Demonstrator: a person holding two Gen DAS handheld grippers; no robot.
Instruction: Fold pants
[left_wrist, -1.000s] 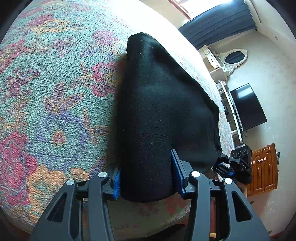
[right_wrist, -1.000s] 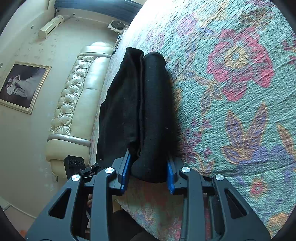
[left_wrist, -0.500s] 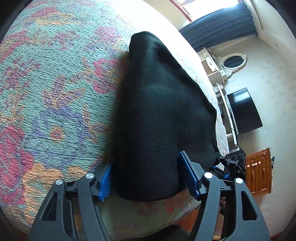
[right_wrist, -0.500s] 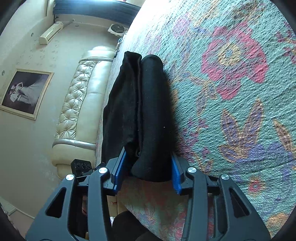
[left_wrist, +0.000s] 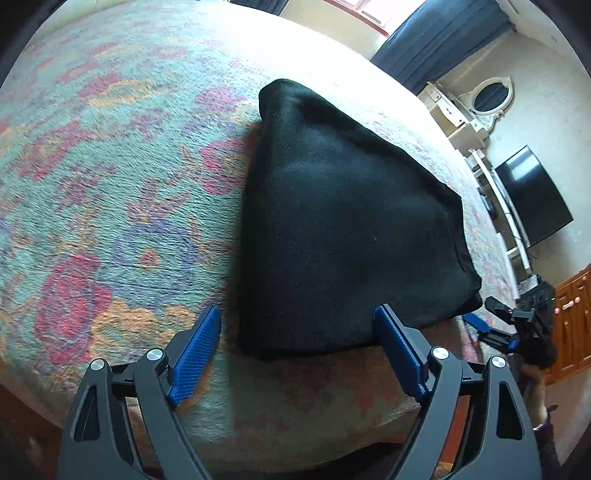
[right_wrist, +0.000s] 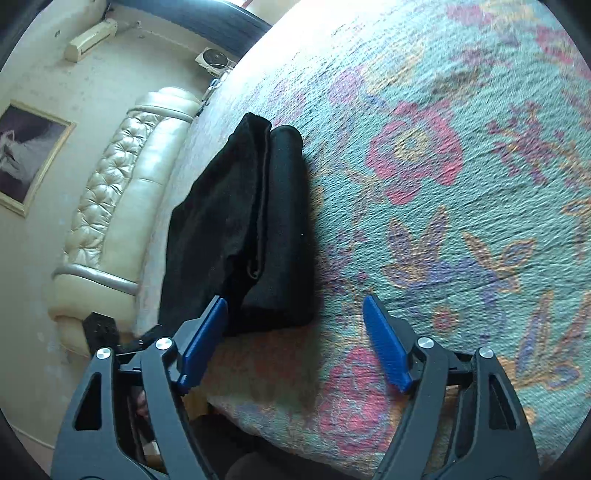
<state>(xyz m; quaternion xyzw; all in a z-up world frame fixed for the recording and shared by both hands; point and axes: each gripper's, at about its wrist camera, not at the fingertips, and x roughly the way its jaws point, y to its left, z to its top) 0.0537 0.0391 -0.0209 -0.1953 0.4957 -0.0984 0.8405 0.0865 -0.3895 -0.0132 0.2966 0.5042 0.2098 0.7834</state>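
While both tools gape, folded pants (left_wrist: 343, 236) edge the bedspread's (left_wrist: 110, 192) rim.

Both sets of jaws have just been opening and now stand wide, nothing pinched between the pads. The folded black pants (left_wrist: 343, 236) sit as the one lump on the floral bedspread (left_wrist: 110, 206), near the bed's front edge. The left gripper (left_wrist: 299, 347) has bare cover under it and open bedspread off to its left. The right gripper (right_wrist: 295, 343) has wide flat cover ahead and to its right (right_wrist: 461, 221); the pants (right_wrist: 266, 229) block its left. Beyond them, the cream tufted headboard (right_wrist: 107, 206) walls off that side.
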